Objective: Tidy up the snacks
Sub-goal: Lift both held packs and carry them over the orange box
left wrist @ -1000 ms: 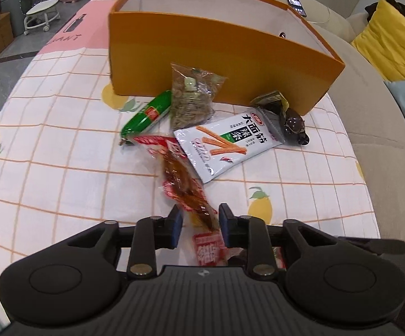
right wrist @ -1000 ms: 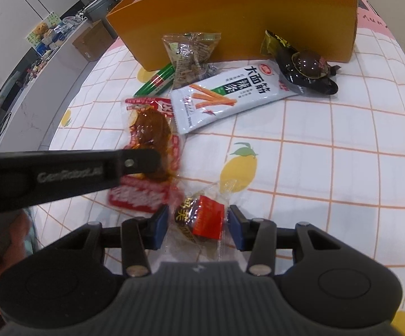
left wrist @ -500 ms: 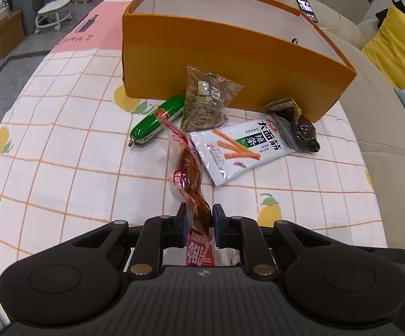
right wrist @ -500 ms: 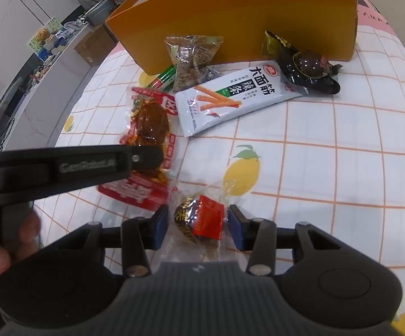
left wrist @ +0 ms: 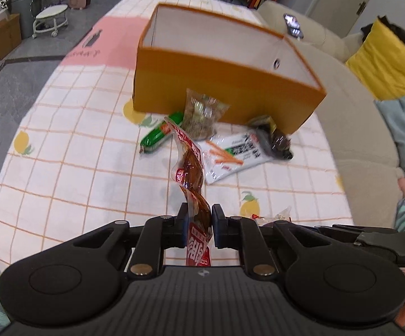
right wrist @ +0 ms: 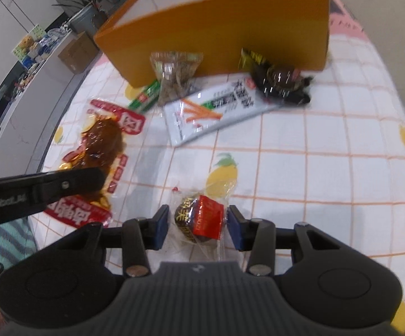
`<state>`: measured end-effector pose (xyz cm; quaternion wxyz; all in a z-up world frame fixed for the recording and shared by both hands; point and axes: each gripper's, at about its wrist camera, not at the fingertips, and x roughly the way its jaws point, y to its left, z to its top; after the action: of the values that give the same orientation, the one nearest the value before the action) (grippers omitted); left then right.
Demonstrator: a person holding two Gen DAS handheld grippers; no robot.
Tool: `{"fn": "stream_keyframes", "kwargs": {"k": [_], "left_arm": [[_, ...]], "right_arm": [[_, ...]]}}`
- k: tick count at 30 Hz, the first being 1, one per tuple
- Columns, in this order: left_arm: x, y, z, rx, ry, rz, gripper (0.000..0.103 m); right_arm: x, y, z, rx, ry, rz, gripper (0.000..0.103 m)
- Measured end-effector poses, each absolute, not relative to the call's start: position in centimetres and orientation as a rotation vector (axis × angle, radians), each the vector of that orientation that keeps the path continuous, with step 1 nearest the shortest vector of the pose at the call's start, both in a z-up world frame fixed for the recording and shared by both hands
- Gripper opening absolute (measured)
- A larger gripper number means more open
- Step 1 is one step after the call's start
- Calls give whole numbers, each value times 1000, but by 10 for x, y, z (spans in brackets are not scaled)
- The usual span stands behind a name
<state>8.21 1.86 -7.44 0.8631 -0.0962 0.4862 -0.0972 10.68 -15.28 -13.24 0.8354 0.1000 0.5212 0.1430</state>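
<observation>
My left gripper (left wrist: 199,218) is shut on a red packet of brown braised meat (left wrist: 189,168) and holds it above the checked tablecloth; the packet also shows in the right wrist view (right wrist: 101,142). My right gripper (right wrist: 199,222) is open, its blue pads either side of a small red-and-brown wrapped sweet (right wrist: 201,221) lying on the cloth. An open orange box (left wrist: 219,81) stands at the back. In front of it lie a green sausage (left wrist: 160,135), a clear bag of seeds (left wrist: 201,116), a white packet of spicy sticks (left wrist: 234,154) and a dark wrapped snack (left wrist: 276,140).
The table (left wrist: 62,154) has a white cloth with orange checks and lemons. A beige sofa (left wrist: 364,140) with a yellow cushion (left wrist: 390,58) runs along the right edge. A phone (left wrist: 293,25) lies behind the box. A stool (left wrist: 51,18) stands on the floor far left.
My left gripper has closed on the meat packet and lifted it off the cloth, away from the box. My right gripper stays open around the sweet.
</observation>
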Motion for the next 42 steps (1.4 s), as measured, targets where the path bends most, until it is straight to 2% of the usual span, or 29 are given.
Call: {"fn": "stream_keyframes", "kwargs": {"k": [14, 27, 34, 42], "left_arm": [[85, 21, -4, -168, 848, -278, 17], [158, 16, 49, -151, 739, -377, 17], [218, 10, 40, -169, 773, -375, 17], [282, 9, -4, -237, 882, -401, 17]], "right_arm": [[101, -166, -46, 121, 894, 259, 42], [166, -171, 27, -20, 726, 302, 42], [232, -168, 30, -41, 739, 305, 42], [306, -156, -5, -90, 792, 335, 42]]}}
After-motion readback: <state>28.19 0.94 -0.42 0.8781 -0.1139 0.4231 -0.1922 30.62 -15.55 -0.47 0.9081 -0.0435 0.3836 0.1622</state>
